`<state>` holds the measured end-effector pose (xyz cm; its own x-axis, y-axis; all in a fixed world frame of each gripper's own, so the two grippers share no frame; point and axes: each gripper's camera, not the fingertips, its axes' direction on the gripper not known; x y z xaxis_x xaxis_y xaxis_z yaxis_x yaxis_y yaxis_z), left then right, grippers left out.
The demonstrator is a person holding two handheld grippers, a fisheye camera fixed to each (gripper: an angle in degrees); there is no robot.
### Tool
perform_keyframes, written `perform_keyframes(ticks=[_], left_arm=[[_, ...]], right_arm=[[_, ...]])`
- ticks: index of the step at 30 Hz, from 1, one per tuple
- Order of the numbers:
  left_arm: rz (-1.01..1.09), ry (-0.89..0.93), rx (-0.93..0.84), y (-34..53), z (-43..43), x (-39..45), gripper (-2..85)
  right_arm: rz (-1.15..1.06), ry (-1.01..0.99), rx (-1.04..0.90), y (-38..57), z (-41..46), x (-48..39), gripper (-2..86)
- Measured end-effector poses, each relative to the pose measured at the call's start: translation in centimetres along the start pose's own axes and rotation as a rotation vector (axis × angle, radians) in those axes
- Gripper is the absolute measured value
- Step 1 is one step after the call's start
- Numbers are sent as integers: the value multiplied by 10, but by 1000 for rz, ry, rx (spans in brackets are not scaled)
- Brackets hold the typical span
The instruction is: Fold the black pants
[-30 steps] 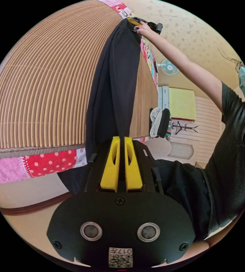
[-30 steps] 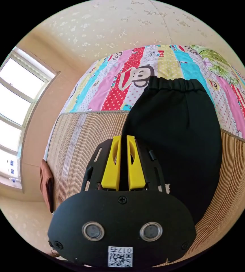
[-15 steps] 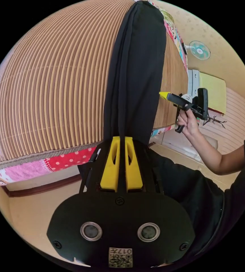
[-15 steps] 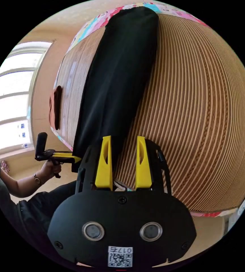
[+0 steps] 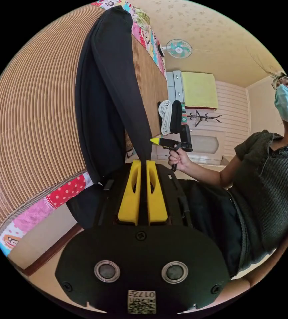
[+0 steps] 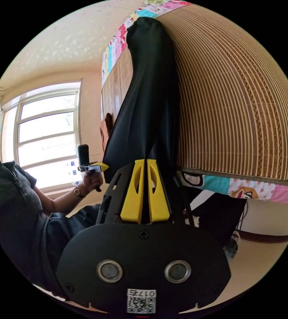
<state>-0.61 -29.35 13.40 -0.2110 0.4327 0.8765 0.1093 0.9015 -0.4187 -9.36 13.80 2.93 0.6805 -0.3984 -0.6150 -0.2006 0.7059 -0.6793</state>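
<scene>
Gripping the black pants (image 5: 110, 99) at the near hem with both left gripper (image 5: 143, 164) and right gripper (image 6: 145, 164), jaws pinched on cloth; stretching lengthwise away over the mat (image 5: 31, 109).

Right gripper (image 6: 146, 162) jaws closed on black pants (image 6: 147, 99) (lying along the woven mat (image 6: 237, 99)), left gripper (image 6: 99, 166) alongside

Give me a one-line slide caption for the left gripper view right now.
Left gripper shut on the black pants stretched along the bamboo mat, right gripper close beside it.
</scene>
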Motion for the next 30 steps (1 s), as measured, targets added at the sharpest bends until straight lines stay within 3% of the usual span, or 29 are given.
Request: perform_keyframes(ticks=[2, 6, 11, 17, 23, 27, 30], left_arm=[[-88, -137, -18, 9, 20, -14, 9], [-275, -204, 10, 22, 48, -41, 17], [-379, -341, 31, 38, 67, -25, 57], [-318, -353, 201, 13, 35, -6, 114], [-175, -329, 289, -94, 19, -14, 164], [-134, -288, 286, -160, 16, -16, 166], [-140, -301, 171, -201, 32, -8, 117]], right_arm=[[0, 15, -42, -4, 8, 11, 22], [-16, 114, -147, -6, 31, 33, 29], [14, 21, -146, 3, 6, 41, 55], [-2, 59, -63, -19, -52, 53, 104], [3, -215, 78, -108, -103, 90, 149], [24, -326, -67, -173, -99, 97, 149], [14, -420, -120, -195, -87, 94, 119]])
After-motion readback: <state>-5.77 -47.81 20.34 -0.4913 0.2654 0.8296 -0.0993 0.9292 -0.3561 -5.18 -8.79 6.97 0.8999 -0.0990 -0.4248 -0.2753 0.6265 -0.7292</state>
